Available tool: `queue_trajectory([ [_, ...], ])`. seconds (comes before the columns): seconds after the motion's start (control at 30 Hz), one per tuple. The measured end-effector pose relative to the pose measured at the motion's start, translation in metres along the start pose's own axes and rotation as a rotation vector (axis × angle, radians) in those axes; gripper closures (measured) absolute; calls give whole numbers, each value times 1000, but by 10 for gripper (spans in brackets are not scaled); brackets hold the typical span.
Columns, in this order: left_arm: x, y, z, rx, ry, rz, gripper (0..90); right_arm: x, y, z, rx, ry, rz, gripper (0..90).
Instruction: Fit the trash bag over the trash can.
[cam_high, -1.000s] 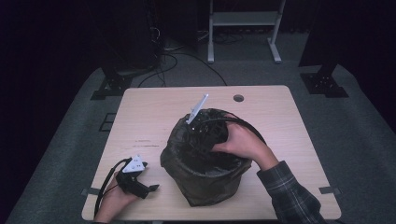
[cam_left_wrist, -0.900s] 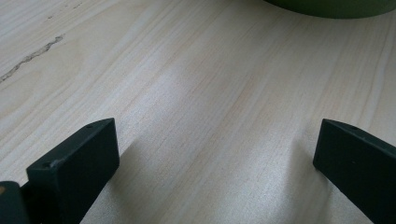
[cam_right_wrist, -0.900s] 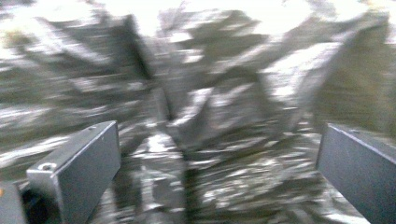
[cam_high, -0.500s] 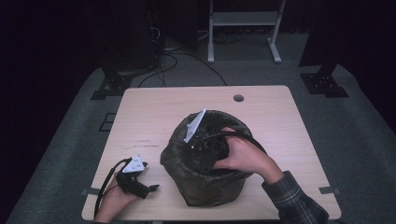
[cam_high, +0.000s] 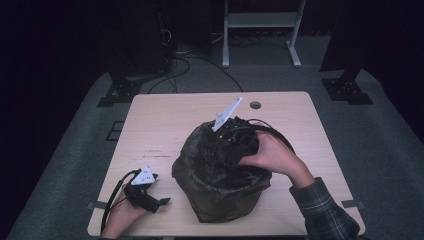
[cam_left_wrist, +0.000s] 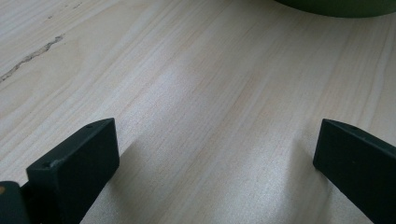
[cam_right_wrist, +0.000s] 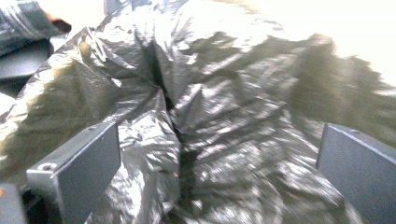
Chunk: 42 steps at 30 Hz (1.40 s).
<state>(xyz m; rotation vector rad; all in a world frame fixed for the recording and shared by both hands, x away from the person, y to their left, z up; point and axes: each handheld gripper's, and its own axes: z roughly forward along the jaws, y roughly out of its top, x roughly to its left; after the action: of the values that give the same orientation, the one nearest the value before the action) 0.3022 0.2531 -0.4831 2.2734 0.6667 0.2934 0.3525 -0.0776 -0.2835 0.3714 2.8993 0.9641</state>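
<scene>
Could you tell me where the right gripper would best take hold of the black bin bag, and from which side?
Probably the crumpled fold standing up between the open jaws of the right gripper. The black bin bag is loose, wrinkled film, so a raised ridge pinches easily. Come from above, into the bag's open mouth, where the gripper's grey plate sticks up.

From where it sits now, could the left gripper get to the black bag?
Probably yes. The left gripper rests on the table with its fingers open, and only bare wood lies between it and the black bag beside it. The right gripper is at the bag's mouth, out of the way.
</scene>
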Motion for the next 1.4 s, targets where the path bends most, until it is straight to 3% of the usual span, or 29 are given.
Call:
queue_trajectory([
  [0.2,0,0,0,0,0,0,0,-8,-13,-24,-55,-45,55,0],
  [0.47,0,0,0,0,0,0,0,-12,-35,-57,-114,-95,82,0],
  [0.97,0,0,0,0,0,-1,0,-11,-94,-103,-189,-190,173,0],
  [1.17,0,0,0,0,0,-1,0,-12,-125,-112,-213,-224,209,0],
  [1.4,0,0,0,-2,-2,1,0,-15,-159,-108,-217,-256,265,0],
])
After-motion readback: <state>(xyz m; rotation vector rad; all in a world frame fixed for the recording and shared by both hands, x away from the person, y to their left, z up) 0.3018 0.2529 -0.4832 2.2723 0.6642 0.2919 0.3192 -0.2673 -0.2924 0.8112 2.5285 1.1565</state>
